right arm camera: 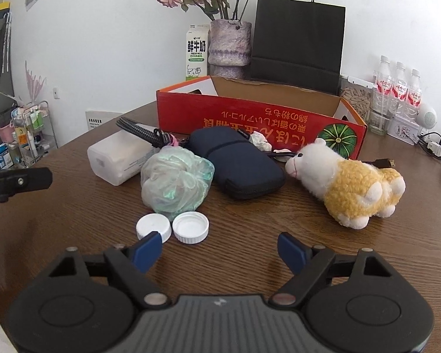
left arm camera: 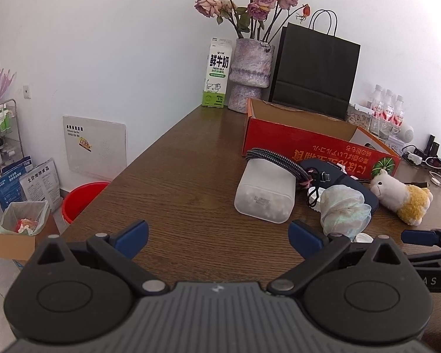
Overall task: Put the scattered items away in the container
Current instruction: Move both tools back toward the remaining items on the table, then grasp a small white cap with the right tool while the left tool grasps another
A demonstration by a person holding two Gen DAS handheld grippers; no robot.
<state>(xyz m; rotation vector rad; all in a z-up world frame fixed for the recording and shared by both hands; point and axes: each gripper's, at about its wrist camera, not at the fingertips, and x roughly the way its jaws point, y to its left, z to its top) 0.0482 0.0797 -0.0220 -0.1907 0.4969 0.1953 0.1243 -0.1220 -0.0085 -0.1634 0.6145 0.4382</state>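
Hovering my left gripper (left arm camera: 217,236) wide and empty at lower centre, jar (left arm camera: 264,189) ahead, box (left arm camera: 317,144) upper right. Lowering my right gripper (right arm camera: 220,251), spread and empty, toward the caps (right arm camera: 173,228) at centre-left; next I'm likely needing to straddle one cap.

A dark wood-grain table (right arm camera: 279,220) carries everything. Toward the back lies an open red box (right arm camera: 250,117). In front of it, left to right: a white tub (right arm camera: 114,158) on its side with a braided cable (right arm camera: 138,131) draped over it, a crumpled plastic bag (right arm camera: 175,181), a navy pouch (right arm camera: 238,161) and a plush sheep (right arm camera: 347,182) (lying on its side). Two white caps (right arm camera: 173,228) sit side by side just in front of the bag. Behind the box stand a milk carton (right arm camera: 196,56), a vase (right arm camera: 227,48) and a black bag (right arm camera: 298,41).
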